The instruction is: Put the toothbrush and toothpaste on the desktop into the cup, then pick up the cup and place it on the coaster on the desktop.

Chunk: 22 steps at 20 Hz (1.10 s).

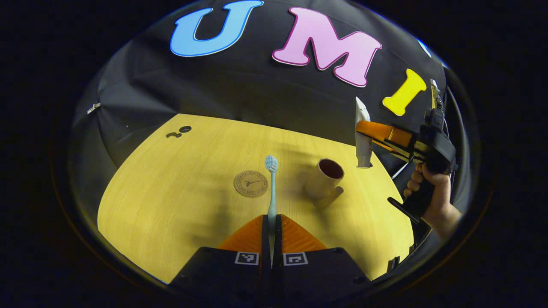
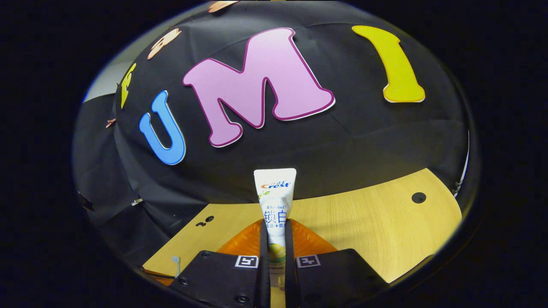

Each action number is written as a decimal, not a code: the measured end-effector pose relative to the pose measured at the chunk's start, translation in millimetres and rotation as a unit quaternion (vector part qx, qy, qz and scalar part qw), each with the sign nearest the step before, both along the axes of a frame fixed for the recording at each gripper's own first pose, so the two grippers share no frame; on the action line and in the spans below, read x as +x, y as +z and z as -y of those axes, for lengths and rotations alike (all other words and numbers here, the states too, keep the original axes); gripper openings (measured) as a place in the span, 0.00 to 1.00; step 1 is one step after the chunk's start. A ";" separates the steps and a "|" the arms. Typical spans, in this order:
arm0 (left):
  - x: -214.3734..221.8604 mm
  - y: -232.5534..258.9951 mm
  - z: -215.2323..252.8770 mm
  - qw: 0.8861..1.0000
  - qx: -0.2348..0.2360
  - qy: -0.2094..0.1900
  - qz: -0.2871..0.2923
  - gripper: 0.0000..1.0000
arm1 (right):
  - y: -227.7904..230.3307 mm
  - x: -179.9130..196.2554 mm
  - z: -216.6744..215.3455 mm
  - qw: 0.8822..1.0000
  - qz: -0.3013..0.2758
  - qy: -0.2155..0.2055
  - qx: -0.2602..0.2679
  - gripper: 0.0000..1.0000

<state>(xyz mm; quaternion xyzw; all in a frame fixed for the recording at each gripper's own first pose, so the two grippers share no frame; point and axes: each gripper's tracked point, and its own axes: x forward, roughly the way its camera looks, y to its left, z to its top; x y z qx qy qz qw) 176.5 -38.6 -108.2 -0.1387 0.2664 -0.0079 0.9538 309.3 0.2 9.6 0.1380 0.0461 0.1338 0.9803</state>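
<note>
In the left gripper view, the left gripper (image 1: pixel 272 222) has its fingers closed on the handle of a pale blue toothbrush (image 1: pixel 271 188). The brush points away from the camera with its bristled head at the far end, held above a light wooden surface (image 1: pixel 171 205). The lower part of the handle is hidden between the fingers.

Just left of the brush head, a round brown coaster (image 1: pixel 251 183) lies flat on the surface; its printed design is too small to make out. To the right of the brush stands a tan cup (image 1: pixel 324 177) with a dark inside, its handle toward the camera.

Farther right in that view, a hand (image 1: pixel 430 188) holds the right gripper (image 1: pixel 364 132), which grips a white toothpaste tube (image 1: pixel 363 137) hanging upright, higher than the cup and to its right. The forearm is cut off at the edge.

In the right gripper view, the fingers press both sides of the toothpaste tube, whose flat crimped end points away. Its lower end is hidden between them.
</note>
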 end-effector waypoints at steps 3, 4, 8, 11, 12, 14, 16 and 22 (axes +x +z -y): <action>3.7 4.6 -6.3 1.000 0.002 0.013 0.016 0.06 | -10.4 19.6 -4.8 1.000 0.022 0.002 -0.007 0.17; 5.0 6.7 -7.6 1.000 0.004 0.015 0.022 0.06 | -13.6 26.5 -7.4 1.000 0.027 0.005 -0.009 0.17; 13.0 9.7 -4.2 0.999 0.009 0.023 0.037 0.06 | -37.6 45.6 -16.3 0.999 0.029 0.011 -0.017 0.17; 18.3 9.8 4.2 0.999 0.012 0.017 0.042 0.06 | -62.6 51.7 -25.4 0.999 0.018 0.022 -0.027 0.17; 20.4 10.1 7.4 0.999 0.013 0.015 0.042 0.06 | -68.8 51.8 -28.0 0.999 0.016 0.025 -0.031 0.17; 23.7 10.8 12.7 0.999 0.014 0.012 0.044 0.06 | -75.9 51.8 -31.7 0.999 0.020 0.029 -0.037 0.11; 24.3 9.7 16.9 0.999 0.014 0.009 0.045 0.06 | -81.0 51.7 -34.5 0.998 0.024 0.032 -0.044 0.17; 26.8 5.0 27.1 0.999 0.016 0.000 0.044 0.06 | -99.8 50.5 -33.4 0.998 0.016 0.035 -0.053 0.21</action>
